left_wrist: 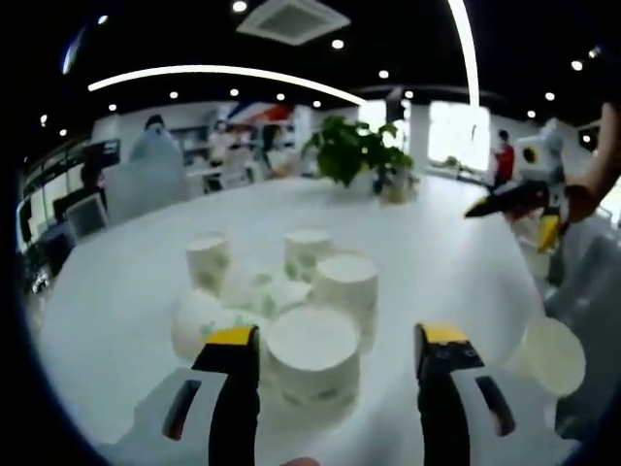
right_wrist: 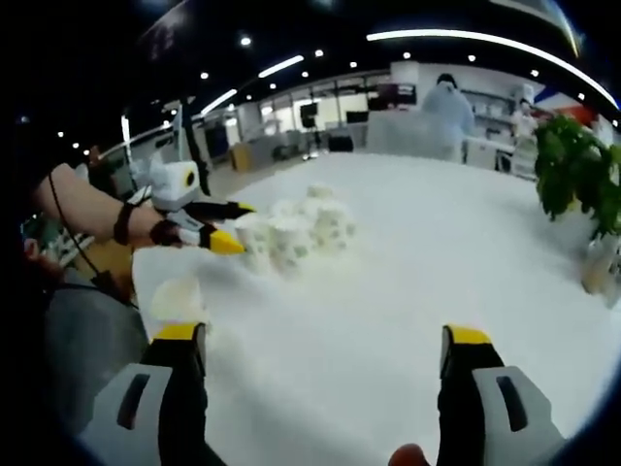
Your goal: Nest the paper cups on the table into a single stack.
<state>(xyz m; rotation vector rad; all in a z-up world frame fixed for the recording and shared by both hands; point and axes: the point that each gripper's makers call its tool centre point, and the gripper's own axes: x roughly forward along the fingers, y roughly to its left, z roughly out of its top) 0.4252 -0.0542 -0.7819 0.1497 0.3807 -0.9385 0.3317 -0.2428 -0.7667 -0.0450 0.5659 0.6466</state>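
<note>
**Cups still scattered, stacking barely begun**

On the round white worktop a cluster of white paper cups with faint green print stands mouth-down, some tipped over; none looks nested yet, though blur makes that hard to confirm. The left hand-held gripper is spread wide around the nearest upturned cup, not touching it. The right hand-held gripper hangs released, well apart from the cluster. One stray cup lies near the worktop's edge.

Clustered white paper cups on round white table; leafy green potted plant behind at twelve o'clock; lone white paper cup at four o'clock.
</note>
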